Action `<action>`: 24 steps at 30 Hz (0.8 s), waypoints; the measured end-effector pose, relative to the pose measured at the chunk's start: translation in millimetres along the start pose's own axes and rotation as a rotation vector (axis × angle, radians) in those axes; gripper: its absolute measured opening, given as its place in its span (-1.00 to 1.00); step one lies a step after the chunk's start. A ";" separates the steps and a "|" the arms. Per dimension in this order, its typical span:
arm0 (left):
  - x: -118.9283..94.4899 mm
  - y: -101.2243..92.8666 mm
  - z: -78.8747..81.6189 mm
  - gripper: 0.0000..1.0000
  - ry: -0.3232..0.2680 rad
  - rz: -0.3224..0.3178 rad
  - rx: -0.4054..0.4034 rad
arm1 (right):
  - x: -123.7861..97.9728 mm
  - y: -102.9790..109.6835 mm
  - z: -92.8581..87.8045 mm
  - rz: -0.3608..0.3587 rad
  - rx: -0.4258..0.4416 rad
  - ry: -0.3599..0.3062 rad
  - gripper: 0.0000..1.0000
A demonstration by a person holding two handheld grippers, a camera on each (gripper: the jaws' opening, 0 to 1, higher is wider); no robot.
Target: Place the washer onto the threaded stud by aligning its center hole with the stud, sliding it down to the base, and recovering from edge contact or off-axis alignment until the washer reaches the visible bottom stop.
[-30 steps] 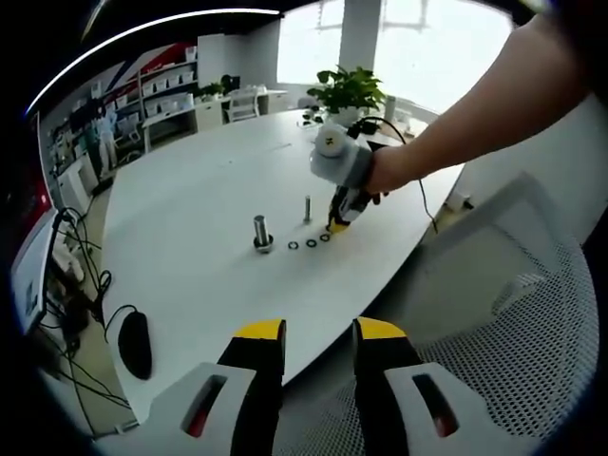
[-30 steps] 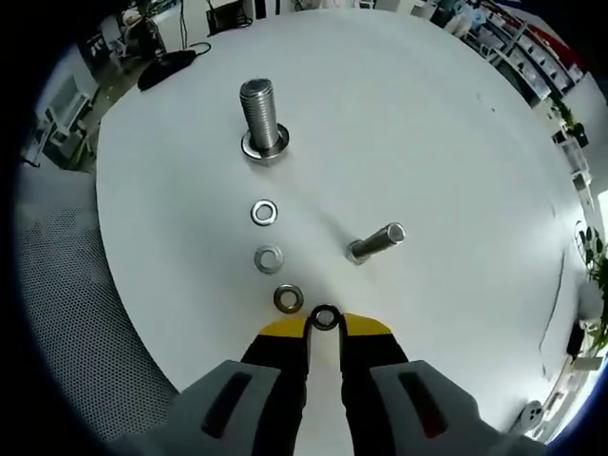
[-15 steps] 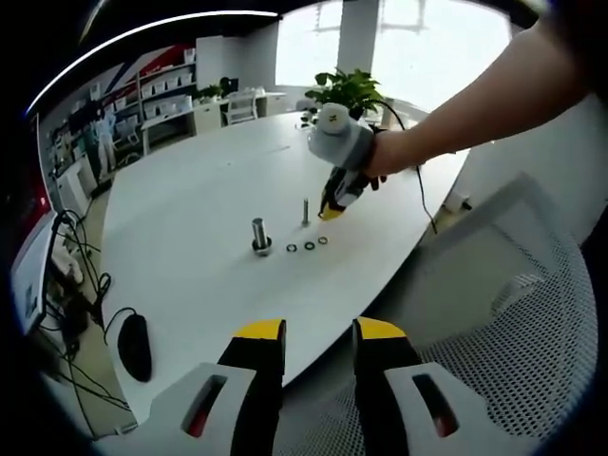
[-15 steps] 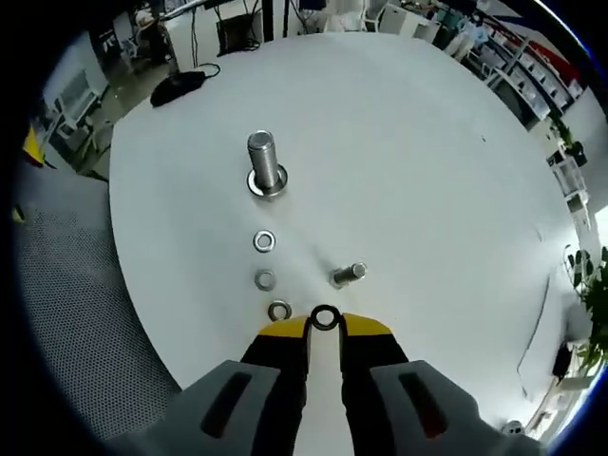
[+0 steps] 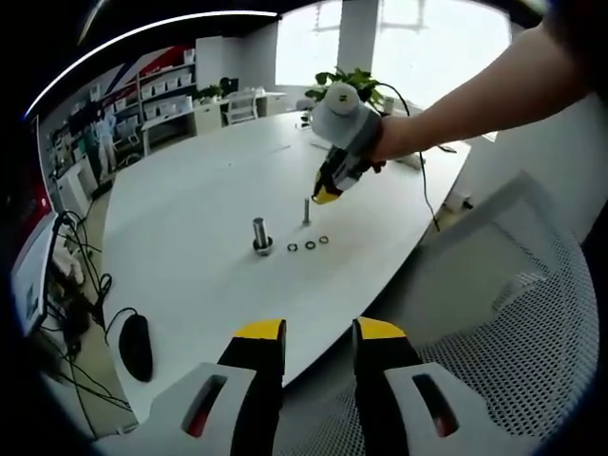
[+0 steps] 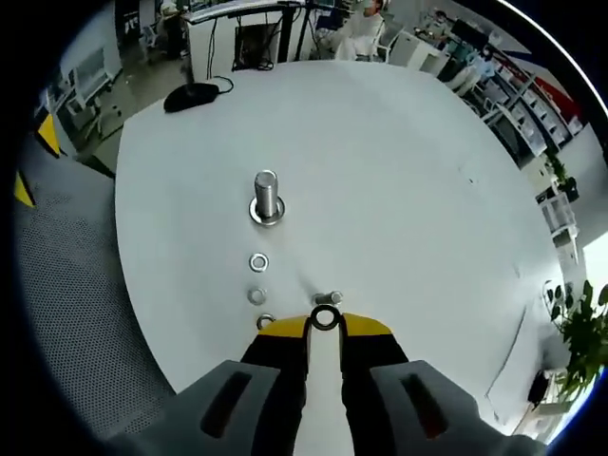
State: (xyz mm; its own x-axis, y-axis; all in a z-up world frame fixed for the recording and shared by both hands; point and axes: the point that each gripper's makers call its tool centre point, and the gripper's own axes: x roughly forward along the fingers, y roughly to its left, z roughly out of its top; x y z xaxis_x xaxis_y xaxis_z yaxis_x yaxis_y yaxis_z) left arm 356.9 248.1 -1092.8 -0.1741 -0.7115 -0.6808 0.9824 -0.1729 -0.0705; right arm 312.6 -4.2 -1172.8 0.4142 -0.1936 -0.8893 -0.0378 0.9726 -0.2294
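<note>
I hold the washer (image 6: 325,318) at the tips of my right gripper (image 6: 324,326), its jaws closed on the rim so that the ring stands between the yellow tips. In the right gripper view the thin stud (image 6: 329,299) is just beyond the washer, almost in line with its hole, and in the left gripper view this gripper (image 5: 328,193) hangs above the stud (image 5: 306,210), well clear of the table (image 5: 190,190).

My left gripper (image 5: 318,334) is back over the table edge, near a mesh chair (image 5: 532,361), its jaws a little apart and holding nothing.

Three more washers (image 6: 257,262) lie in a row on the table, between the thin stud and a thick bolt (image 6: 266,196) that stands in its own washer.

The risk I see is in the descent. The grip takes only the rim, so if the ring meets the top of the stud with its edge, it can tilt or slip out of the jaws and fall among the spare washers. If I come down off the axis, the hole can catch on the threads and stop before the base. I judge a slow, straight lowering is needed.
</note>
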 end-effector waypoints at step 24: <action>2.6 1.7 -1.9 -0.48 0.012 0.012 -0.006 | 12.5 -4.9 5.4 0.008 -0.011 0.012 -0.72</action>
State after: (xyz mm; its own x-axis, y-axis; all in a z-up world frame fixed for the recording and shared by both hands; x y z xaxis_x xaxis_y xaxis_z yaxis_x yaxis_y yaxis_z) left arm 358.3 247.3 -1096.0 -0.1618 -0.7049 -0.6906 0.9848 -0.1604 -0.0670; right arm 322.9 -10.7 -1180.7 0.4032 -0.1873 -0.8957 -0.0512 0.9727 -0.2264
